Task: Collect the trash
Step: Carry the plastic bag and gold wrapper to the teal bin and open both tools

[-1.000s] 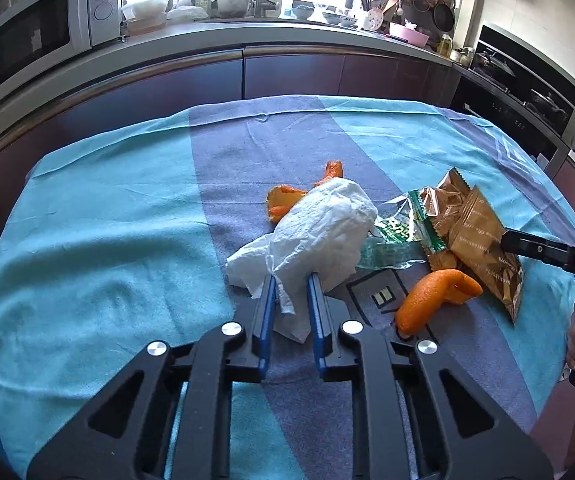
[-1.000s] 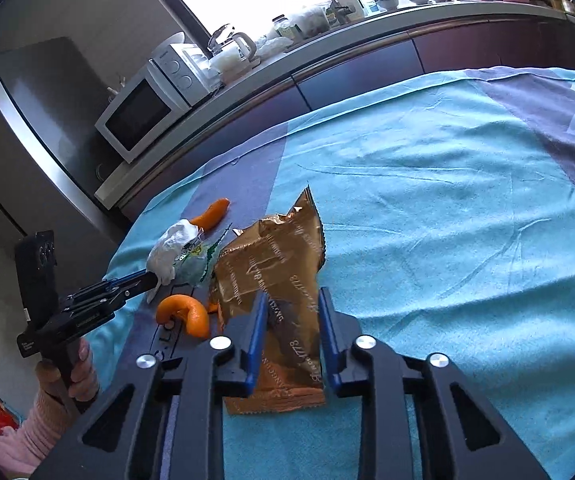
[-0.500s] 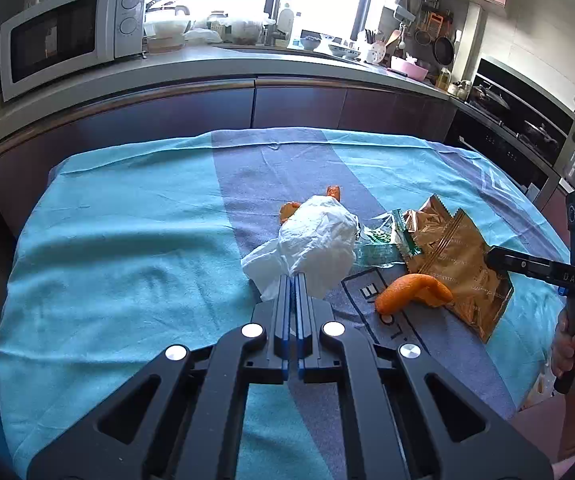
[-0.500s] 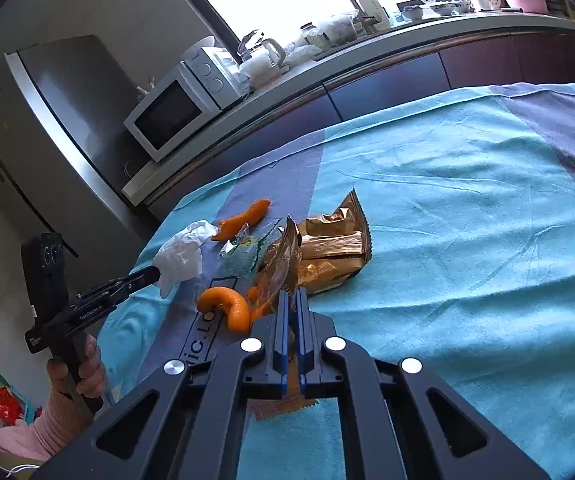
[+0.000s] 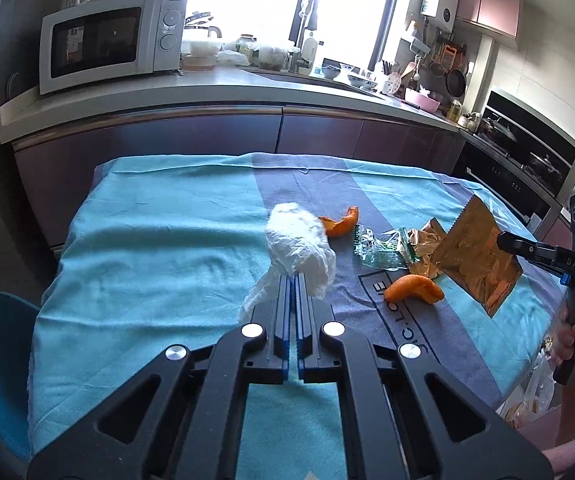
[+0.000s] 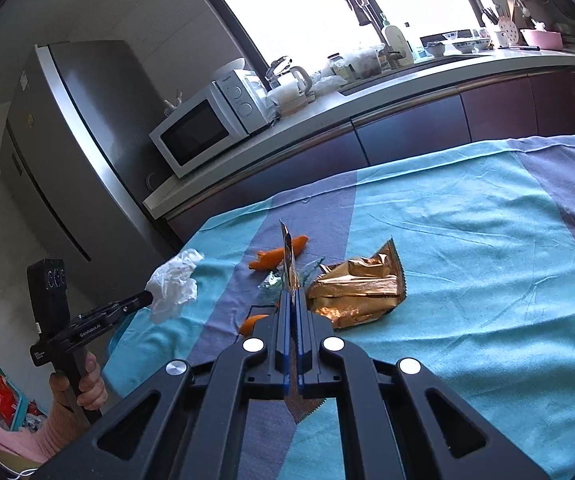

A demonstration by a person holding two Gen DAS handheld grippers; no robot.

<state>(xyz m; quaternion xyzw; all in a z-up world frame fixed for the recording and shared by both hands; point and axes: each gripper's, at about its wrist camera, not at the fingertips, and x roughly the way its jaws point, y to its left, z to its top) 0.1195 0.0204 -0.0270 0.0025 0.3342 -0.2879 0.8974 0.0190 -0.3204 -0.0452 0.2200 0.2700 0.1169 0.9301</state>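
Kitchen table, teal cloth. Left view: left gripper clamped on lifted tissue wad; peels, green wrapper remain at 2 o'clock. Right view: right gripper clamped on gold wrapper; second gold packet left. Nothing binned yet.

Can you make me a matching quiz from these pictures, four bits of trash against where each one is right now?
Things:
1. white tissue
2. flat gold wrapper
3. crumpled gold wrapper
4. curved orange peel

Places:
A. lying on the cloth, on the printed letters
B. held in the left gripper
C. held in the right gripper
D. lying on the cloth, not held

Pairs: 1-B, 2-C, 3-D, 4-A
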